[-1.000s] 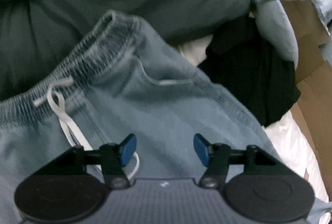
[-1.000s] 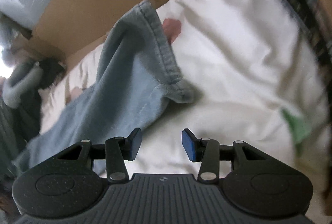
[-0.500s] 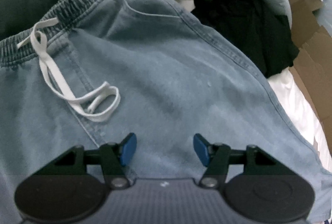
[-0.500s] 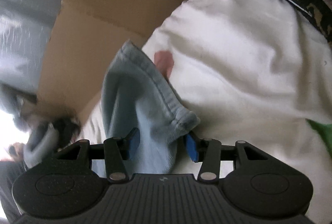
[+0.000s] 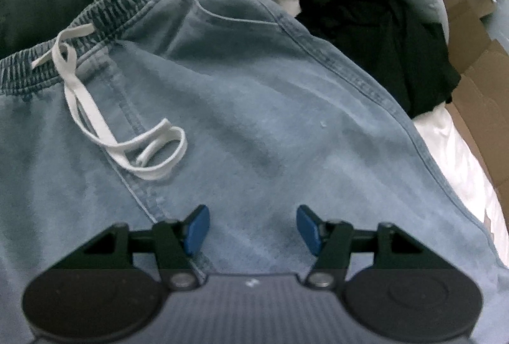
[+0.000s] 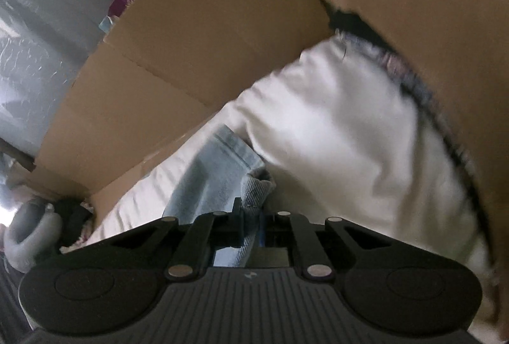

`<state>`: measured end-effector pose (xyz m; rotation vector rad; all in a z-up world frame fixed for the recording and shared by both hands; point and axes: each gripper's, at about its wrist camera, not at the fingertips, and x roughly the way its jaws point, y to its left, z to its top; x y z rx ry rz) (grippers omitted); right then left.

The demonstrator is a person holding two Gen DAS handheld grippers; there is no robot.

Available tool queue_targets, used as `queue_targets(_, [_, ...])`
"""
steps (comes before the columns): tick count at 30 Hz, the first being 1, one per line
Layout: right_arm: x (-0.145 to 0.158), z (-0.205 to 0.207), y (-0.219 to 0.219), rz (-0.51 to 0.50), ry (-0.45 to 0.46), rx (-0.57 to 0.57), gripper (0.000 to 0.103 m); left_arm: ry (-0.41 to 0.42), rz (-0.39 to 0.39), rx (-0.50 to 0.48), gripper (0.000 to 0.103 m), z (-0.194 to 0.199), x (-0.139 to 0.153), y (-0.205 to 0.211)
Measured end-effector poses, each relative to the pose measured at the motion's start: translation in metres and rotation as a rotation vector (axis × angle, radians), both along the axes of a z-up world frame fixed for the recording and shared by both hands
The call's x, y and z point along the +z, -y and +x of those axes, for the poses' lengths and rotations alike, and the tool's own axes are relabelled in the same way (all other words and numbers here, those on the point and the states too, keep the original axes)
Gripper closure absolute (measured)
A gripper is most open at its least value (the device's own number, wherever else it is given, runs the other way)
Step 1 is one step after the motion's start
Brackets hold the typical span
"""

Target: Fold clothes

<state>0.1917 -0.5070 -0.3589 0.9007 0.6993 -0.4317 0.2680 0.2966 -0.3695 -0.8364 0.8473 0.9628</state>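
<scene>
The big white soft bedding [image 6: 343,134] holds everything up. My light blue denim trousers with a stretchy waistband [image 5: 254,127] lie spread flat on it, so I can fold them. My left gripper [image 5: 253,228] hangs over the middle, jaws wide and holding nothing. My right gripper [image 6: 251,224] has its jaws pinched on the trouser hem [image 6: 254,188], ready to lift.

The pants [image 5: 254,121] lie under the left tool [image 5: 253,228], with the string [image 5: 95,121] on top, to its left. Behind the pants lies a pile of clothes [image 5: 381,35]. The right tool [image 6: 251,224] pinches the pants' leg end [image 6: 219,172], which lies on the sheet [image 6: 350,137]. Cardboard [image 6: 191,57] stands behind.
</scene>
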Motion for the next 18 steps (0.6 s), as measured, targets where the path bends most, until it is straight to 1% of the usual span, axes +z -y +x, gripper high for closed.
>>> queue_targets(3, [0.013, -0.003, 0.003, -0.051, -0.035, 0.028, 0.097, 0.004, 0.001, -0.018, 0.039, 0.004, 0.001, -0.002])
queue_targets(6, [0.029, -0.006, 0.004, -0.088, -0.058, 0.057, 0.097, 0.022, 0.000, -0.016, 0.039, 0.007, 0.002, -0.003])
queue_targets(8, [0.040, -0.009, 0.004, -0.109, -0.065, 0.061, 0.097, 0.034, -0.008, -0.022, 0.039, 0.009, 0.002, -0.003])
queue_targets(12, [0.056, -0.016, 0.006, -0.139, -0.068, 0.026, 0.097, 0.050, -0.033, -0.028, 0.039, 0.010, -0.003, 0.000])
queue_targets(14, [0.061, -0.021, 0.008, -0.149, -0.076, 0.010, 0.097, 0.052, -0.039, -0.038, 0.039, 0.011, -0.004, 0.002])
queue_targets(18, [0.057, -0.032, 0.017, -0.139, -0.092, -0.016, 0.097, 0.062, -0.048, -0.048, 0.039, 0.013, -0.003, 0.002])
